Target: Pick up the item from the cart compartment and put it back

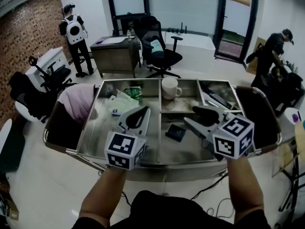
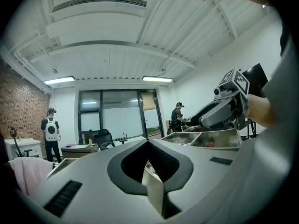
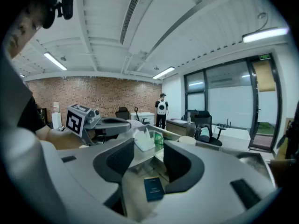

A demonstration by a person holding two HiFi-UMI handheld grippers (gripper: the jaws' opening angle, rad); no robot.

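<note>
A small dark blue flat item (image 1: pixel 175 132) lies on the floor of the cart's (image 1: pixel 159 157) middle near compartment. My right gripper (image 1: pixel 190 115) hovers just right of it and tilts slightly down, jaws open and empty. In the right gripper view the item (image 3: pixel 153 189) shows low in the gap, beneath the open right gripper (image 3: pixel 148 146). My left gripper (image 1: pixel 145 110) is held level over the left compartment, shut with nothing in it. In the left gripper view the left gripper's (image 2: pixel 148 141) tips meet.
A white mug (image 1: pixel 169 88) stands in the far middle compartment. Green and white packets (image 1: pixel 126 95) lie at the far left, a pink cloth (image 1: pixel 78 101) drapes the left end, and assorted objects (image 1: pixel 217 97) fill the far right bin. Office chairs, a desk and two people stand beyond.
</note>
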